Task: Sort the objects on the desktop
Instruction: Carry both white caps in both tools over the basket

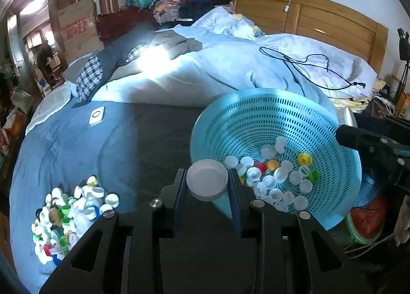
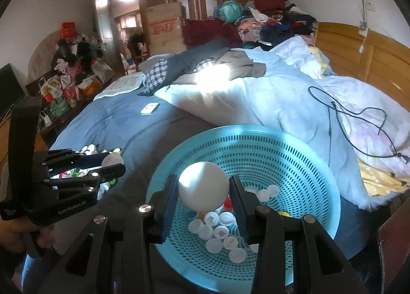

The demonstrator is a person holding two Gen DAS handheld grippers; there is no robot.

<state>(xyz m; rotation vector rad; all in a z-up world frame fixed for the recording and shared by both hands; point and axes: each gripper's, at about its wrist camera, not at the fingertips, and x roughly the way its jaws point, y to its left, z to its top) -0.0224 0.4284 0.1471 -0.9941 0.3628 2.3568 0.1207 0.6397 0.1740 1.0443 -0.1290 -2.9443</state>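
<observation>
My left gripper (image 1: 207, 183) is shut on a white cap (image 1: 207, 179), hollow side up, held at the near rim of a tilted blue perforated basket (image 1: 258, 112). Several white, yellow, red and green caps (image 1: 279, 173) lie inside it. A heap of loose caps (image 1: 69, 214) sits on the blue bedsheet at lower left. My right gripper (image 2: 203, 190) is shut on a larger white cap (image 2: 203, 186), closed side toward the camera, over the basket (image 2: 294, 145). The left gripper (image 2: 112, 163) with its white cap (image 2: 112, 158) shows at the left of the right wrist view.
A white remote (image 1: 96, 115) lies on the blue sheet (image 1: 64, 145). Behind it are a white duvet (image 1: 205, 73), a black cable (image 1: 307, 63), piled clothes and a wooden headboard (image 1: 320, 19). A red-and-green bag (image 1: 369, 219) sits right of the basket.
</observation>
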